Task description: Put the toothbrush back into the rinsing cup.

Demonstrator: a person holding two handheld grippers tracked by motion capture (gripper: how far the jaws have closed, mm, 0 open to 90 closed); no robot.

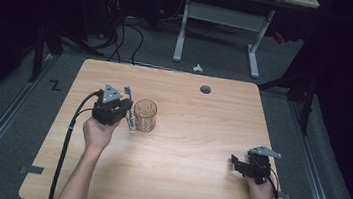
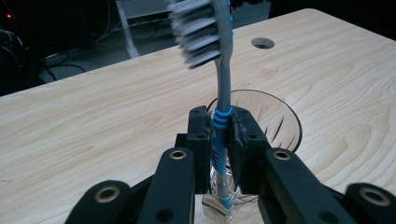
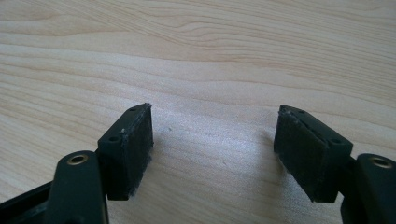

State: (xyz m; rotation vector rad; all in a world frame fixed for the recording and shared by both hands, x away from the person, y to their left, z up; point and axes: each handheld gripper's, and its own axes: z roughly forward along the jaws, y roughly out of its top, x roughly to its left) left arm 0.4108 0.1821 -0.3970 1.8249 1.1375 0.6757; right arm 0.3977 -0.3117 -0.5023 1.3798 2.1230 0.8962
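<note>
A grey and blue toothbrush (image 2: 223,88) stands nearly upright between the jaws of my left gripper (image 2: 220,133), which is shut on its handle. Its bristle head (image 2: 198,32) points up, and its lower end reaches down beside a clear drinking glass (image 1: 144,115). In the high view the left gripper (image 1: 126,105) sits just left of the glass, on the left half of the wooden table (image 1: 196,132). The glass rim (image 2: 285,114) shows just behind the jaws. My right gripper (image 1: 235,162) rests low near the table's right front corner, open, with bare wood between its pads (image 3: 135,149).
A round cable hole (image 1: 206,89) sits in the table near its far edge. A white desk frame (image 1: 222,29) and cables stand on the dark floor beyond the table. Black cables trail from both grippers toward the front edge.
</note>
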